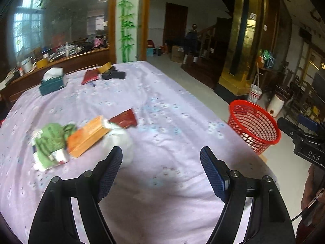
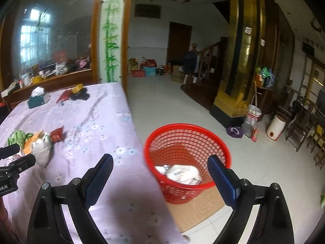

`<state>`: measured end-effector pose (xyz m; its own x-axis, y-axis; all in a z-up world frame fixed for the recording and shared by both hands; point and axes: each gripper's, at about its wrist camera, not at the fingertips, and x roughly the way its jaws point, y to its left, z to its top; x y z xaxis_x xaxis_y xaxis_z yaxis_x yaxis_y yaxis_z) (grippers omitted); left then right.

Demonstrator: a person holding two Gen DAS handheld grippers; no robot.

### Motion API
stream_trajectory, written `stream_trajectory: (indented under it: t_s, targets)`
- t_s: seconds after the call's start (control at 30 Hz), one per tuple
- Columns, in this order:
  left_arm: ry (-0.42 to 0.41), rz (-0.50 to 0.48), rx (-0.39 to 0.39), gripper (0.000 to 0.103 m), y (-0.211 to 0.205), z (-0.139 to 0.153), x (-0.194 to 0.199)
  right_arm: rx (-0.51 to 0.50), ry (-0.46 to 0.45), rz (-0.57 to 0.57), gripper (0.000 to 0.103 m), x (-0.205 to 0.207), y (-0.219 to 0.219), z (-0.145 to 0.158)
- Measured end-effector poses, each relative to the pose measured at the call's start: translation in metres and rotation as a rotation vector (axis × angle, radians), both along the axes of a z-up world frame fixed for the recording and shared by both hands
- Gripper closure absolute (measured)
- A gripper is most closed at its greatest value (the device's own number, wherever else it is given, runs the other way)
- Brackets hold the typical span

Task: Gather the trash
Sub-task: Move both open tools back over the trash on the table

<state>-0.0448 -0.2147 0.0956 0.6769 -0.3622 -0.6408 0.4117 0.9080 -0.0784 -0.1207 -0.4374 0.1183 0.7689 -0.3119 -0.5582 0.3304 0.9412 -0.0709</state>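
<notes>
On the lilac flowered tablecloth (image 1: 172, 122) lies a pile of trash: a green and white wrapper (image 1: 48, 142), an orange box (image 1: 87, 136), a white plastic bag (image 1: 119, 142) and a dark red packet (image 1: 125, 119). My left gripper (image 1: 161, 149) hovers open just right of the bag, with nothing between its fingers. A red mesh basket (image 2: 186, 158) stands on the floor beside the table and holds crumpled white trash (image 2: 180, 172). My right gripper (image 2: 160, 156) is wide open and empty above the table edge and the basket. The same pile (image 2: 38, 144) also shows in the right wrist view.
A teal tissue box (image 1: 53, 81), a red booklet (image 1: 90, 76) and a black item (image 1: 113, 74) lie at the table's far end. The basket stands on flat cardboard (image 2: 199, 209). A white bucket (image 2: 252, 116) and a gold pillar (image 2: 237, 61) stand beyond it on the tiled floor.
</notes>
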Motion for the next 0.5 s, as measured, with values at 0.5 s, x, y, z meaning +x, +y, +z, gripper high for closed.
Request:
stream_trajectory:
  t_s: [0.5]
  targets:
    - [0.024, 0.177, -0.015, 0.025, 0.091, -0.004, 0.004, 0.012, 0.044, 0.193, 0.007, 0.03, 0.065, -0.006]
